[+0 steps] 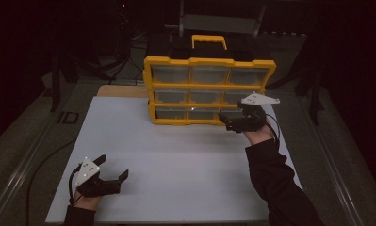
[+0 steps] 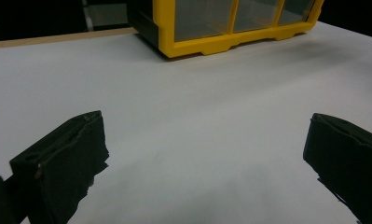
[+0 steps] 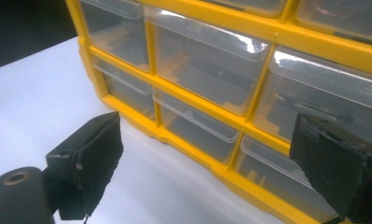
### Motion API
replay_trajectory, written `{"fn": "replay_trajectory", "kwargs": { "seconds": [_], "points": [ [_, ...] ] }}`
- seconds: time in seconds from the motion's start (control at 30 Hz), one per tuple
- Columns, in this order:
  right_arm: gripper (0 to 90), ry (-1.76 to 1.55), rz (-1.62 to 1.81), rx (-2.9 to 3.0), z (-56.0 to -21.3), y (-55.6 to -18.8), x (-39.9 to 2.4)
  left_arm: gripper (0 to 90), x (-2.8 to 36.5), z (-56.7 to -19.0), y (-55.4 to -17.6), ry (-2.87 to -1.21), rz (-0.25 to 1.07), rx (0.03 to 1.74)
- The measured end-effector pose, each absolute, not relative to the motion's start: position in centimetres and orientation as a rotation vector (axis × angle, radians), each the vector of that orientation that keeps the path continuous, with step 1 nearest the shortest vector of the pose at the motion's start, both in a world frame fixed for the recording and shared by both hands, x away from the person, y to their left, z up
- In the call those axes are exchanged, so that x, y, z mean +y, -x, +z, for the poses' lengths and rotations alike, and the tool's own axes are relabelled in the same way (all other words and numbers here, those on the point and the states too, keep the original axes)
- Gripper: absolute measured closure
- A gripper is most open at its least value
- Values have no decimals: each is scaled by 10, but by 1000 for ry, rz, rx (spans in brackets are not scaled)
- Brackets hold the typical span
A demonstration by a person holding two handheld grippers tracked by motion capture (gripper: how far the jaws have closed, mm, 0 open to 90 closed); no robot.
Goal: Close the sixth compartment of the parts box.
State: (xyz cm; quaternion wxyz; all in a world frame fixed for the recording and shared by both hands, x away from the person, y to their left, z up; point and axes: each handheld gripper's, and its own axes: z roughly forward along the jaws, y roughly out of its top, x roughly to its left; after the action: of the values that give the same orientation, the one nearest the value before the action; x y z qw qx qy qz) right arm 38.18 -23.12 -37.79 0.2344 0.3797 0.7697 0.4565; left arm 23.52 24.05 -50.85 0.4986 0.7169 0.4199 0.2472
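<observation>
Approach step: yellow drawer cabinet stood upper centre on the white table, right gripper spread at its bottom-right drawer, left gripper spread lower left; next likely called for hooking that drawer's lip

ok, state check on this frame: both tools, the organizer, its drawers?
left tool: open, nothing between its jaws, low over the white board, near the front left corner.
right tool: open, holding nothing, at the organizer's lower right drawers.
yellow organizer: upright on the board, handle up.
clear drawers: all look pushed in; contents too dim to tell.
</observation>
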Motion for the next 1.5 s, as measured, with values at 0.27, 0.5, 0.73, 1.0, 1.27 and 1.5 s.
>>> {"fn": "replay_trajectory", "kwargs": {
  "seconds": [0.27,0.5,0.73,1.0,1.27,1.5],
  "points": [
    [92,-1001,1305,2122,-365,-367,-235,0,240,-508,-235,-1731,600,1016],
    [92,-932,1355,2116,-355,-347,-243,0,240,-508,-235,-1734,599,1016],
    [92,-887,1401,2122,-355,-329,-252,0,240,-508,-235,-1736,600,1015],
    [92,-869,1414,2087,-362,-315,-263,0,240,-508,-235,-1736,601,1015],
    [92,-890,1414,2066,-380,-306,-278,0,239,-508,-235,-1735,600,1014],
    [92,-917,1406,2085,-406,-301,-288,0,240,-508,-234,-1731,602,1011]
  ]
}}
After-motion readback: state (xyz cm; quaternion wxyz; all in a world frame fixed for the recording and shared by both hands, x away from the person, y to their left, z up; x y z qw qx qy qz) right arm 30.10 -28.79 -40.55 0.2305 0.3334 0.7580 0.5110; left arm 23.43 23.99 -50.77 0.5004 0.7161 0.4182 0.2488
